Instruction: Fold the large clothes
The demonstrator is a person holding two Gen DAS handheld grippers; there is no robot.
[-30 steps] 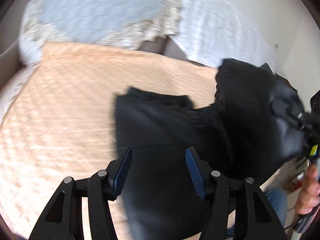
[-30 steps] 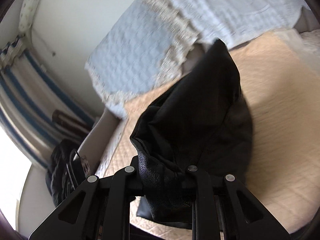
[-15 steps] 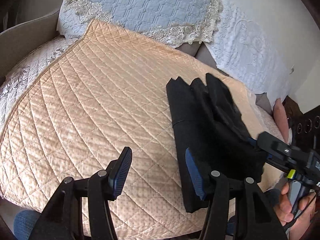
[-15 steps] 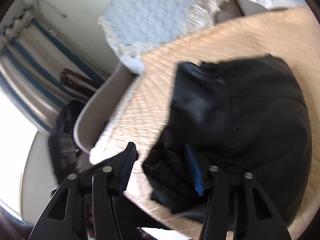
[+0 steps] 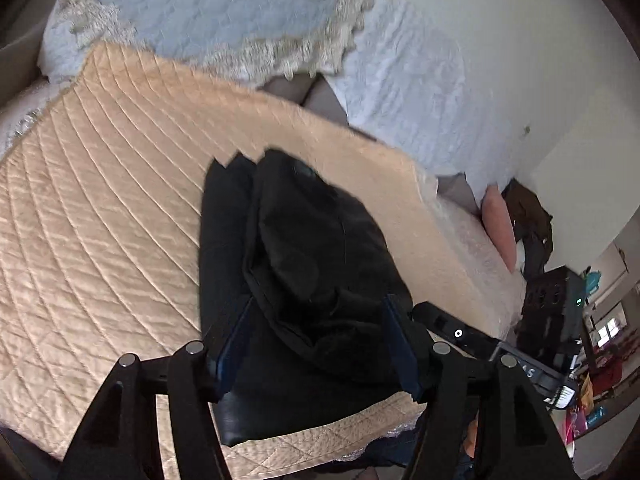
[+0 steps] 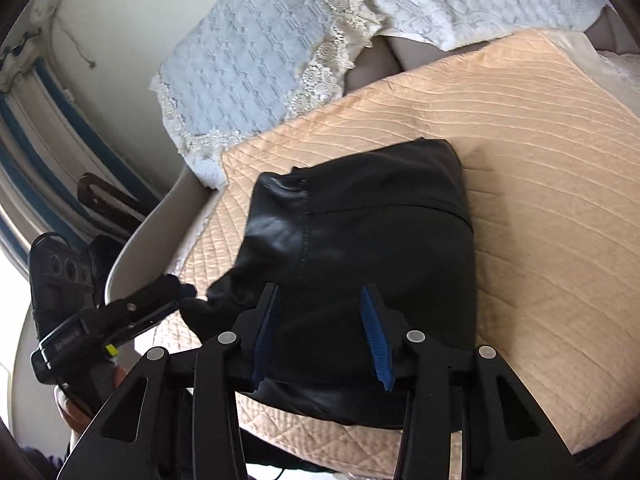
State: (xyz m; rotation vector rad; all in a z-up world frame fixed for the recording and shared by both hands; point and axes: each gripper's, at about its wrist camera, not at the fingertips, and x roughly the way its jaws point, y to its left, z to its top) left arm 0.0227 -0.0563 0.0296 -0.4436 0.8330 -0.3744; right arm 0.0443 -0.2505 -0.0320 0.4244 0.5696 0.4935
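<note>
Blue-padded fingers [image 6: 266, 320] of the right gripper [image 6: 320, 334] are standing apart and closing, with the black leather-like garment [image 6: 360, 248] lying between and beyond them; the pads are not visibly pressing on it. From the left wrist view, the left gripper [image 5: 316, 344] is holding its own blue pads [image 5: 236, 332] spread and opening, and a bunched fold of the same garment [image 5: 312, 264] is sitting in the gap between them, without a clear squeeze from either pad. Ahead of both pairs of fingers the garment is resting folded into a thick dark bundle on the peach quilted cover [image 5: 100, 220], near its front edge, with a flatter layer underneath sticking out toward the left fingers' left side. In the right wrist view, the left gripper [image 6: 176, 294] is showing to the left of the right fingers, its tip touching or just beside the garment's crumpled corner; which, I cannot tell. Beyond the bundle, a pale blue lace-edged pillow [image 6: 248, 60] is leaning at the far end of the cover, and a white textured cloth [image 5: 404, 92] is lying beside it.
</note>
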